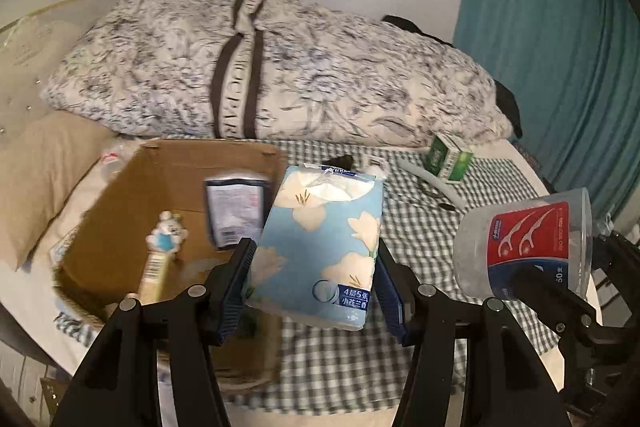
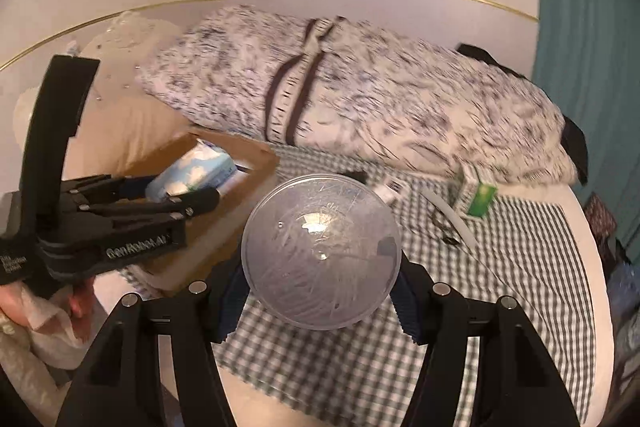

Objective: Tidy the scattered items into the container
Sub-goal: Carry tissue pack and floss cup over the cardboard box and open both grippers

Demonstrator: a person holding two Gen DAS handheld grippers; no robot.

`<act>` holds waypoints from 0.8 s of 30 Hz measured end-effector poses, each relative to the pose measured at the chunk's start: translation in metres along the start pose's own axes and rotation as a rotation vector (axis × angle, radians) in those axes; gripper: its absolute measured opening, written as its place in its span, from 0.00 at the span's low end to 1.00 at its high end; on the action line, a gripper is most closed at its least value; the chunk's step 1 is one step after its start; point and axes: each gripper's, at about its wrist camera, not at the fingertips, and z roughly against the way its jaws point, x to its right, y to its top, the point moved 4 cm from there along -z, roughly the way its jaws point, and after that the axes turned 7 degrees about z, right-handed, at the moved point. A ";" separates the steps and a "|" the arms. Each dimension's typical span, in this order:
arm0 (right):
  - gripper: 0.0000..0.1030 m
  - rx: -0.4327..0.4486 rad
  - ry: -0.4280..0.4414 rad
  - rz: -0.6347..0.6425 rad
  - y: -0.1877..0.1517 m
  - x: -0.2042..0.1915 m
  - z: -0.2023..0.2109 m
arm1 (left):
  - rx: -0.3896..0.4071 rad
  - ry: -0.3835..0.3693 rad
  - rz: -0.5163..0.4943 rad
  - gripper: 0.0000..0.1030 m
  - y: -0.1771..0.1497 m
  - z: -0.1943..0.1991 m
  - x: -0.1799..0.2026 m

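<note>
Checked bedding carries the cardboard box [image 1: 168, 211] at the bed's left side. Left hand-held gripper [image 1: 316, 283], pinching the tissue pack [image 1: 320, 247], hangs nearer it than the right hand-held gripper [image 2: 320, 291], pinching the floss-pick tub [image 2: 320, 251].

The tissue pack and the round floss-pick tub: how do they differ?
The tissue pack is a soft, flat blue packet printed with pale flowers; the floss-pick tub is a rigid, clear round container with a red label. The pack sits in the left gripper, the tub in the right gripper. Both are lifted off the checked cloth.

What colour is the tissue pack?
Light blue with cream flowers, on the tissue pack; clearest in the left wrist view.
</note>
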 end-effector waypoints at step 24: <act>0.60 -0.090 0.206 0.097 0.057 -0.143 -0.131 | -0.102 0.126 0.160 0.59 -0.009 -0.055 -0.169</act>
